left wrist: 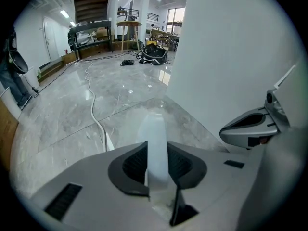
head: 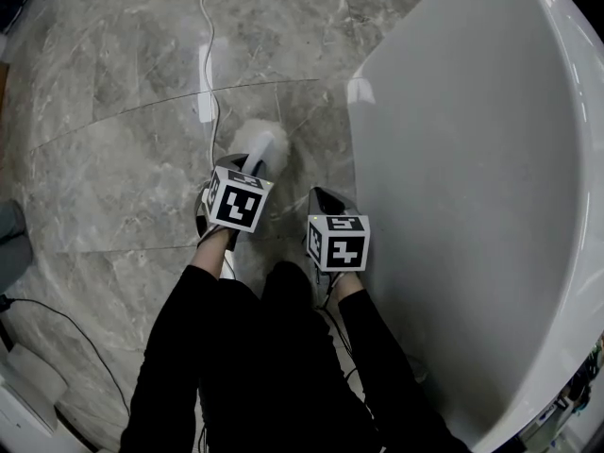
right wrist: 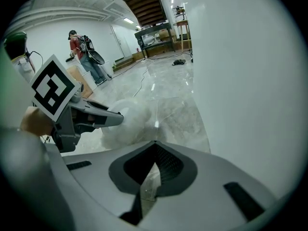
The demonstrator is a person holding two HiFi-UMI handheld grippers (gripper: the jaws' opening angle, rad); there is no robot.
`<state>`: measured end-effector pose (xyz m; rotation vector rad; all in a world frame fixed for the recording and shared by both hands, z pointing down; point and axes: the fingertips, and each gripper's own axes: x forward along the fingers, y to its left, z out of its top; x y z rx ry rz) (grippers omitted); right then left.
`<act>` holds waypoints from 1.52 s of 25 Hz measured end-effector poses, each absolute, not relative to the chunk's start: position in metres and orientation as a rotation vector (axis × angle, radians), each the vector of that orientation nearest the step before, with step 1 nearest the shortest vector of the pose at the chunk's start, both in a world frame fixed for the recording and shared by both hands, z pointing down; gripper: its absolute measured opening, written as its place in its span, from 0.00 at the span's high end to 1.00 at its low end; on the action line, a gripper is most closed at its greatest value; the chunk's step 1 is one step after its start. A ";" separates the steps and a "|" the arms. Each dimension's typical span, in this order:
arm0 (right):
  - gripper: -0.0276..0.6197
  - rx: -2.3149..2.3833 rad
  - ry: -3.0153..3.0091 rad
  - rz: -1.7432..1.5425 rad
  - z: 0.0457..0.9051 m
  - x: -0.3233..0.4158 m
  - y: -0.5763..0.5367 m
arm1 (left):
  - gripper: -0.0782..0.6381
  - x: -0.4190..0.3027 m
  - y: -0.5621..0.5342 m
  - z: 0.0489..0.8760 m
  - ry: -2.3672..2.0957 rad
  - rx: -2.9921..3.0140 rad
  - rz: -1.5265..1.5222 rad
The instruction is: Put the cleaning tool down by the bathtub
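The cleaning tool has a fluffy white head (head: 260, 140) and a pale translucent handle (left wrist: 156, 131). My left gripper (head: 253, 168) is shut on that handle, which sticks out forward between its jaws, and the head hangs low over the marble floor. In the right gripper view the fluffy head (right wrist: 129, 117) shows just past the left gripper (right wrist: 111, 118). The white bathtub (head: 472, 159) rises directly to the right. My right gripper (head: 323, 199) is beside the left one, close to the tub wall (right wrist: 250, 71); its jaws meet at the tips with nothing between them.
A white cable (head: 209, 55) runs across the grey marble floor (head: 113, 140) past the tool's head. A person (right wrist: 85, 56) stands far off by the wall. Bags and furniture (left wrist: 153, 52) are at the room's far end. The holder's dark legs fill the lower head view.
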<state>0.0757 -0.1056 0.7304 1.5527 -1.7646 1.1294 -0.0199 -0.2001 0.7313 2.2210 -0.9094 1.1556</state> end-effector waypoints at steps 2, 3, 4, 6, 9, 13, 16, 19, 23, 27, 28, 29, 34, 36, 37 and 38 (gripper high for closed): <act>0.96 1.548 -1.766 1.125 0.737 0.073 -0.107 | 0.76 -0.020 -0.201 0.740 -0.899 2.218 1.169; 0.96 1.541 -1.770 1.121 0.740 0.072 -0.107 | 0.76 -0.021 -0.202 0.745 -0.894 2.216 1.176; 0.96 1.534 -1.774 1.116 0.744 0.070 -0.108 | 0.76 -0.021 -0.203 0.749 -0.891 2.214 1.182; 0.96 1.521 -1.780 1.107 0.750 0.068 -0.107 | 0.76 -0.021 -0.207 0.756 -0.891 2.208 1.187; 0.96 1.515 -1.777 1.112 0.758 0.065 -0.106 | 0.76 -0.020 -0.209 0.763 -0.888 2.207 1.190; 0.96 1.516 -1.771 1.118 0.765 0.064 -0.104 | 0.76 -0.019 -0.209 0.772 -0.886 2.209 1.204; 0.96 1.519 -1.768 1.123 0.769 0.064 -0.104 | 0.76 -0.019 -0.207 0.779 -0.878 2.199 1.209; 0.96 1.530 -1.757 1.137 0.771 0.065 -0.102 | 0.76 -0.021 -0.204 0.786 -0.865 2.182 1.213; 0.96 1.526 -1.746 1.130 0.774 0.068 -0.096 | 0.76 -0.021 -0.202 0.793 -0.867 2.172 1.213; 0.96 1.532 -1.730 1.132 0.780 0.072 -0.090 | 0.76 -0.018 -0.202 0.795 -0.861 2.182 1.217; 0.96 1.536 -1.725 1.136 0.781 0.072 -0.089 | 0.76 -0.017 -0.203 0.795 -0.858 2.183 1.218; 0.96 1.539 -1.721 1.143 0.782 0.073 -0.088 | 0.76 -0.017 -0.203 0.795 -0.858 2.184 1.218; 0.96 1.524 -1.723 1.151 0.787 0.070 -0.084 | 0.76 -0.015 -0.204 0.796 -0.883 2.193 1.230; 0.96 1.526 -1.724 1.152 0.786 0.070 -0.083 | 0.76 -0.014 -0.203 0.796 -0.886 2.199 1.246; 0.96 1.527 -1.725 1.153 0.785 0.070 -0.082 | 0.76 -0.014 -0.202 0.796 -0.883 2.198 1.246; 0.96 1.528 -1.726 1.153 0.784 0.070 -0.082 | 0.75 -0.014 -0.201 0.795 -0.878 2.194 1.238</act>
